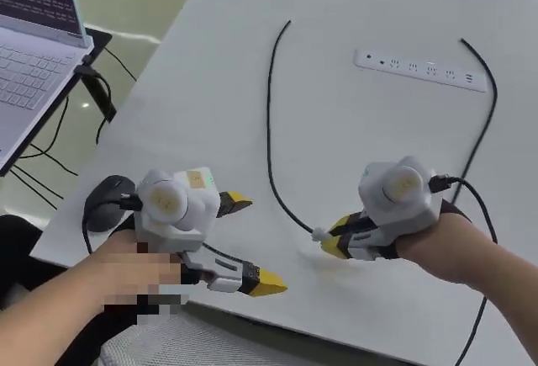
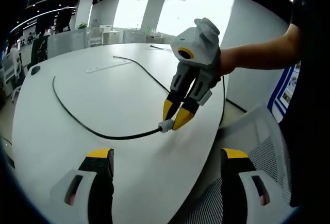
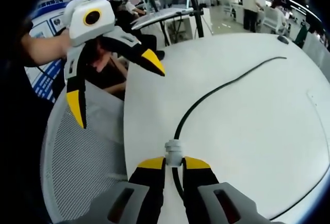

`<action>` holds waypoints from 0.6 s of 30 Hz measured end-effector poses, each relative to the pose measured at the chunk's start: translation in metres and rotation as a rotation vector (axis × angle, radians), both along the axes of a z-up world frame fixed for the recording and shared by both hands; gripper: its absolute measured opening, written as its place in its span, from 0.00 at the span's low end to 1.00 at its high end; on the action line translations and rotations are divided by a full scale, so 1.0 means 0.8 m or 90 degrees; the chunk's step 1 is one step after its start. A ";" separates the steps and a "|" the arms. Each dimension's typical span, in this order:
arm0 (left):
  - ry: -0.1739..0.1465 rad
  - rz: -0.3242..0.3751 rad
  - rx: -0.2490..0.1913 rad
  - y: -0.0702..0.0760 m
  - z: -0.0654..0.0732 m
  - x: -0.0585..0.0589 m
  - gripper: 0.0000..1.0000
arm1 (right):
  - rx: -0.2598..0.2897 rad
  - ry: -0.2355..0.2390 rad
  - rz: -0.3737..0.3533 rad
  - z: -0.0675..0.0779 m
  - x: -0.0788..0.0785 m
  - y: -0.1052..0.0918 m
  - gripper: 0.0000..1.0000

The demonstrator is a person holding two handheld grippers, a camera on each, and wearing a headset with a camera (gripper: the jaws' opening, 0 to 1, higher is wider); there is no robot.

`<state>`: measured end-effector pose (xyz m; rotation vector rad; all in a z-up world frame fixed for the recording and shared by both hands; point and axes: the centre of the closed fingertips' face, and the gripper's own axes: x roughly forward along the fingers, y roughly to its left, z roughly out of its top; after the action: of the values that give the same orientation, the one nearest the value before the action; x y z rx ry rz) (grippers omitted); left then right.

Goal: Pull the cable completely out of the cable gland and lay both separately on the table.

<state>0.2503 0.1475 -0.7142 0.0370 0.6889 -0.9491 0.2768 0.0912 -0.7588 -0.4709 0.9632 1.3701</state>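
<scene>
Right now I am working over the white counter (image 1: 353, 130), where the one black cable (image 1: 269, 105) is lying in a long arc, with a single power strip (image 1: 420, 70) lying beyond it. I am holding two tongs. My left tongs (image 1: 259, 242) are hanging wide open and empty by the counter's near edge, while my right tongs (image 1: 330, 238) are pinching shut on the cable's near end. The one white gland (image 3: 174, 152) is sitting on the cable right at their tips. As I judge it, I am setting up the pull, and nothing is separated yet. Next, the left tongs need to be closing on the gland while the right draw the cable straight back out.
</scene>
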 end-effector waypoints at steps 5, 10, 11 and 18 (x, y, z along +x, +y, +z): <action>-0.002 -0.015 -0.010 -0.023 0.008 0.001 0.85 | 0.003 0.003 0.013 0.017 -0.011 -0.011 0.07; -0.013 -0.031 -0.014 -0.042 0.016 0.001 0.84 | 0.009 0.007 0.023 0.032 -0.022 -0.021 0.07; -0.014 -0.032 -0.018 -0.045 0.018 0.002 0.84 | 0.010 0.007 0.024 0.033 -0.023 -0.022 0.07; -0.031 -0.064 -0.024 -0.076 0.023 0.003 0.79 | 0.017 0.010 0.044 0.051 -0.037 -0.036 0.07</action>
<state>0.2531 0.0871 -0.6956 0.0614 0.6291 -1.0541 0.2472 0.0621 -0.7180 -0.4779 0.9478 1.4486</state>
